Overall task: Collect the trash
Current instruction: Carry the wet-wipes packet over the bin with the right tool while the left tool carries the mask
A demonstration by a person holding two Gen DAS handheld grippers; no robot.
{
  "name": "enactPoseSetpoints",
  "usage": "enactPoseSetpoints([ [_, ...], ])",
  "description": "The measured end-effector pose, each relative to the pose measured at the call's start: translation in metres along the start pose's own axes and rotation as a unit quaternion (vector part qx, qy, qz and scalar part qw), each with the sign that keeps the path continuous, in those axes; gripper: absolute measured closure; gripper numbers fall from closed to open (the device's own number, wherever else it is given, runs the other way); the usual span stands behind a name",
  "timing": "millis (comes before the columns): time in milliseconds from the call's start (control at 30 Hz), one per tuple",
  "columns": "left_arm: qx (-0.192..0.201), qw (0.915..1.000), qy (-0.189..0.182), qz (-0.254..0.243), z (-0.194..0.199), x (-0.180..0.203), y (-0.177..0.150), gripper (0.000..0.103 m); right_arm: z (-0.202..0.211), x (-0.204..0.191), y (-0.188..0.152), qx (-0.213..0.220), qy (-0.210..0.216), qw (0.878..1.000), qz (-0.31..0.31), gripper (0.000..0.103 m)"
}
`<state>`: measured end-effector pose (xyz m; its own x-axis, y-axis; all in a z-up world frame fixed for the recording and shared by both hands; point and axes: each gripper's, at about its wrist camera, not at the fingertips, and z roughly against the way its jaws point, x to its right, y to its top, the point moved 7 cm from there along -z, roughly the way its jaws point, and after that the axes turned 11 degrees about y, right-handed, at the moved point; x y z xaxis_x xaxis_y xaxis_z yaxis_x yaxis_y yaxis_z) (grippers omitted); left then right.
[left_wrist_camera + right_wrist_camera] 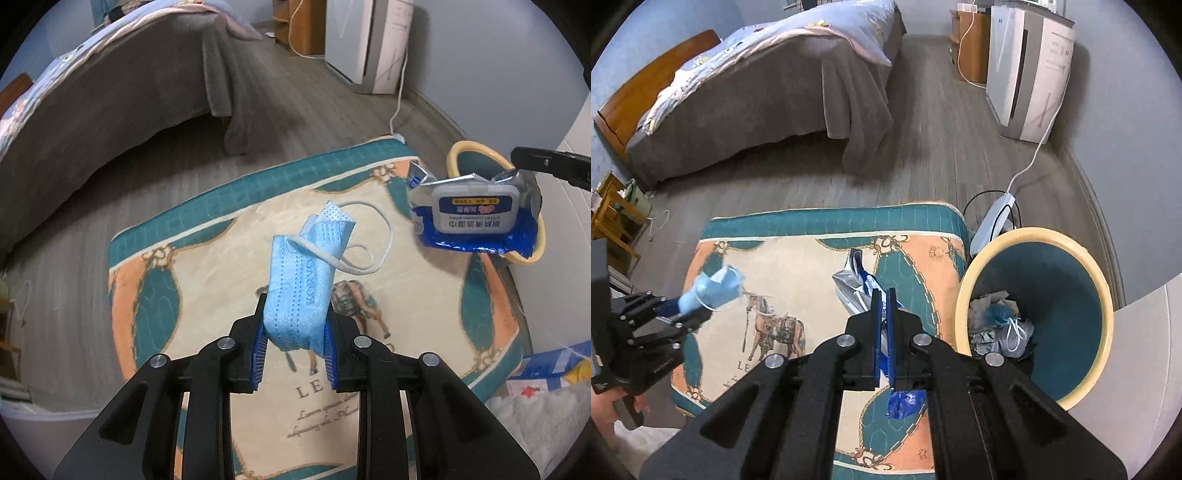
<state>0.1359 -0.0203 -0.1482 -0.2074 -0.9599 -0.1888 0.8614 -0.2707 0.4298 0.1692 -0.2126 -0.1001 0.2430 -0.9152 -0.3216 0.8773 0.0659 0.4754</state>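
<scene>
My left gripper [295, 332] has its two blue-padded fingers [258, 350] pressed against the sides of a crumpled pale blue pleated paper face mask [299, 295], which stands up out of the jaws with its white elastic ear loops [365, 236] curling off to one side. From the right wrist view the same mask [714, 290] shows as a bunched blue wad in the left gripper [690, 306], held above the cushion. My right gripper [884, 306] has its blue fingers [876, 332] drawn tight together on the thin edge of a blue and silver plastic wet-wipes packet [860, 288] with a grey flip lid; in the left wrist view that packet [476, 214] hangs from the right gripper's black tip [517, 162] in front of the bin's rim. Below both grippers lies a flat cushion [207, 236] in teal, peach and cream with a brown horse printed on it. Just beside the cushion's right edge stands a round bin with a cream rim and dark teal inside [1100, 295], holding crumpled grey paper and another mask [1001, 325]. Around these is grey wood-plank floor [931, 155], with a bed under a grey blanket [768, 110] well beyond the cushion and a white upright appliance [1027, 74] by the wall, its white cable [1041, 147] trailing to a white power strip [993, 218] near the bin.
</scene>
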Motion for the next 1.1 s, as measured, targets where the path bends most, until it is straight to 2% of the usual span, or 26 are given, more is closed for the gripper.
enactPoseSetpoints([
  [300,0.004,1.0000,-0.003,0.004,-0.001,0.003,0.004,0.076,0.026,-0.006,0.011,0.030,0.027,0.999,-0.012,0.101],
  [467,0.017,0.9998,-0.007,0.000,0.003,0.012,0.011,0.076,0.034,0.000,0.013,0.037,0.014,0.999,-0.007,0.101],
  [800,0.050,0.9978,-0.030,-0.032,0.020,0.065,0.030,0.076,0.062,0.055,0.005,0.060,-0.015,0.998,-0.030,0.101],
  [1100,0.054,0.9956,-0.036,-0.067,0.017,0.112,0.038,0.076,0.086,0.115,-0.010,0.075,-0.037,0.994,-0.065,0.101],
])
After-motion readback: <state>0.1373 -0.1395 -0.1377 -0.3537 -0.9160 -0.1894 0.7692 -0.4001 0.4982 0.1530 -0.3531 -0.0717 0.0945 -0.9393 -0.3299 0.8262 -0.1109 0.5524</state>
